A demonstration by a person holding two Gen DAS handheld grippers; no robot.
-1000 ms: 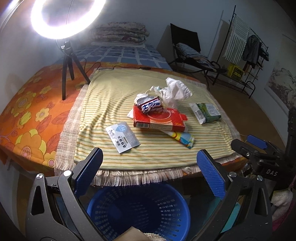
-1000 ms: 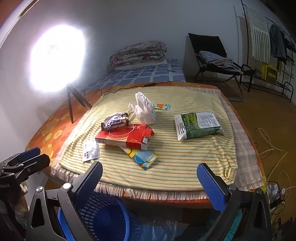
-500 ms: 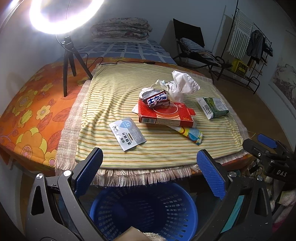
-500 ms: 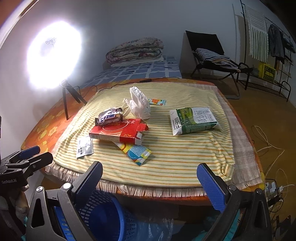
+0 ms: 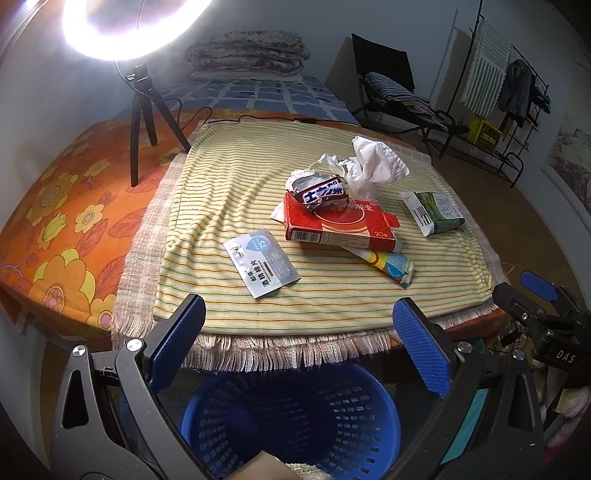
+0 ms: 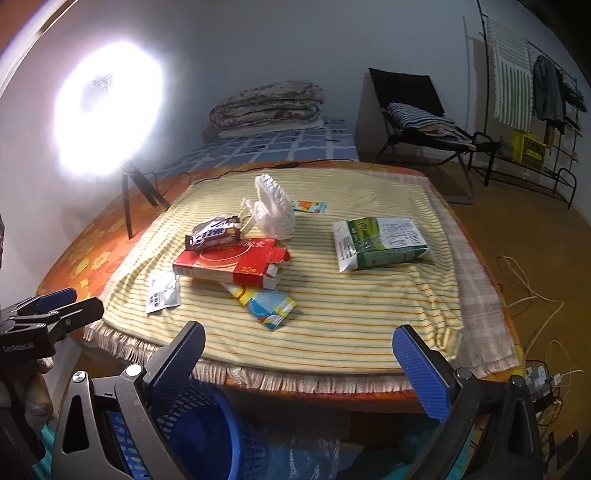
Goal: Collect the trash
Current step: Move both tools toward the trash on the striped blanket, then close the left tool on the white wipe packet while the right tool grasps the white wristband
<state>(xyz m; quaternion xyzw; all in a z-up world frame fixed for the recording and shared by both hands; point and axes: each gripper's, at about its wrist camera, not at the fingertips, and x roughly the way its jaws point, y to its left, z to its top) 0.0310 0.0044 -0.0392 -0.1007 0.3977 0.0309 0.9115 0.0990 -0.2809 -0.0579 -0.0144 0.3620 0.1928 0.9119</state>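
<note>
Hovering spread and empty off the near edge of the striped cloth: left gripper above blue basket, right gripper beside it. Lying mid-cloth: red box under candy wrapper, white bag behind, wipe sachet near left, green pack right.

Ring light glares beside bed, folding chair

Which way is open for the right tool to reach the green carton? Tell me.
Probably straight ahead: the right tool is open and empty, and the green carton lies alone on the striped cloth, nothing on or against it.
</note>
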